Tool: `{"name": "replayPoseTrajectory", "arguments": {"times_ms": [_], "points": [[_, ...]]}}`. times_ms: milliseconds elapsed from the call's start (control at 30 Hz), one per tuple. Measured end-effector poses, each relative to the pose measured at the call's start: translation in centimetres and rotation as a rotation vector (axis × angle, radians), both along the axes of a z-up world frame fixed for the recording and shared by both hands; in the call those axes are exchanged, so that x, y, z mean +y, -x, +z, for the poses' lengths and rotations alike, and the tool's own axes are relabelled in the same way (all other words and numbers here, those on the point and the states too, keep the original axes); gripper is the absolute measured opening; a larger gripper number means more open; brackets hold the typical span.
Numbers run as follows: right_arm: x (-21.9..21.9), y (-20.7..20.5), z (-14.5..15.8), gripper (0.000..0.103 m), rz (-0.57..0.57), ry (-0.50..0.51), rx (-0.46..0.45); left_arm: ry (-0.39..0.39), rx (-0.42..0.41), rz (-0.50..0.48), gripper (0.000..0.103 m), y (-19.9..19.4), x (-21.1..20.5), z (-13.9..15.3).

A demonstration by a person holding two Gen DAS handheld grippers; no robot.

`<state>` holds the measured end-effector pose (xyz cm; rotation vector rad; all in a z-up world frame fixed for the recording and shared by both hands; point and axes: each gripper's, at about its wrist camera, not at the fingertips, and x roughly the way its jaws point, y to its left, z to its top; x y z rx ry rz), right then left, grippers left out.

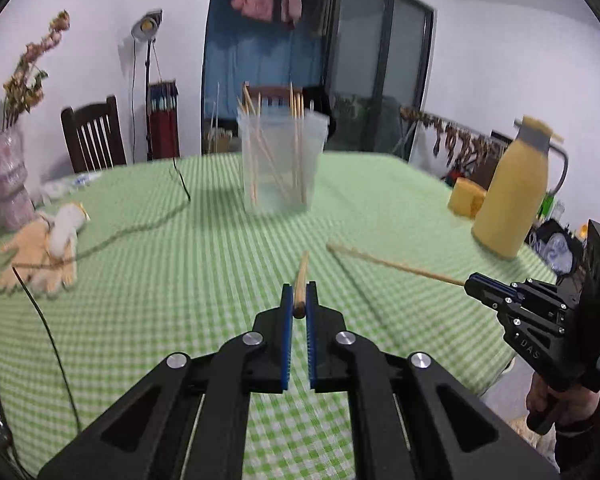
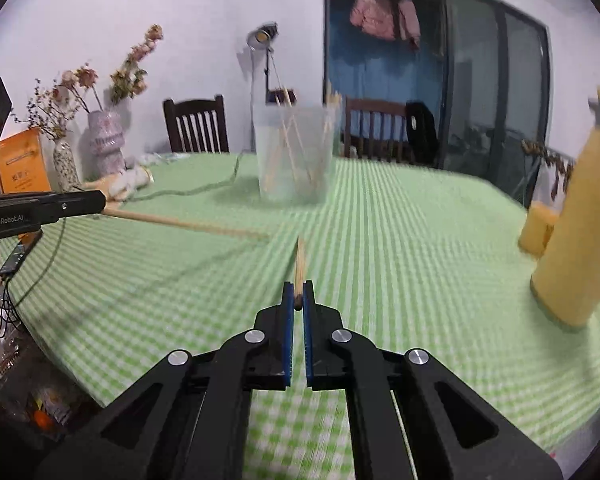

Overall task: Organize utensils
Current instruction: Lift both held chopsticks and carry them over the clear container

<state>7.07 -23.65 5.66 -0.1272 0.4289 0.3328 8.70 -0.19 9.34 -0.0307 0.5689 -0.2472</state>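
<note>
Up close, the left gripper (image 1: 299,300), black with blue ribbed pads, is clenched on the thick end of a pale wooden chopstick (image 1: 301,280) that points toward twelve o'clock, raised above the table. The right gripper (image 2: 298,296), of the same build, likewise grasps a second pale wooden chopstick (image 2: 299,270) by its butt end, aimed toward twelve o'clock. In the left wrist view the right gripper (image 1: 471,282) shows at three o'clock, held by a hand (image 1: 548,404) in a dark sleeve, with its chopstick (image 1: 392,263) slanting toward ten o'clock. In the right wrist view the left gripper (image 2: 100,202) enters at nine o'clock, its chopstick (image 2: 184,223) running toward three o'clock.

Beneath both lies a table covered in a green-and-white checked cloth (image 1: 180,280). At twelve o'clock, well apart from the grippers, stands a clear square plastic container (image 1: 280,160) holding several more wooden chopsticks (image 1: 296,128) upright and leaning. At two o'clock stands a yellow thermos jug with a grey collar (image 1: 512,192), with a yellow cup (image 1: 466,198) just beside it. At nine o'clock lie cream work gloves (image 1: 44,256), crossed by a thin dark cable (image 1: 140,228). At ten o'clock a pale patterned vase (image 1: 4,184) holds dried flowers. Dark wooden chairs (image 1: 94,140) stand behind the table.
</note>
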Motion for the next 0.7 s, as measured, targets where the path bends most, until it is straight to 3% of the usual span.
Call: {"name": "replayPoseTrajectory", "arguments": {"times_ms": [167,467,700], "points": [[0.2,0.3,2.9,0.004,0.014,0.016,-0.067,0.019,-0.05,0.031,0.003,0.3,1.5,2.7],[1.1,-1.1,6.4,0.004,0.058,0.058,-0.109,0.007,-0.14,0.011,0.003,0.0,2.7,7.7],[1.7,-4.0,8.2,0.004,0.099,0.07,-0.076,0.01,-0.105,-0.013,0.003,-3.2,3.2,9.2]]}}
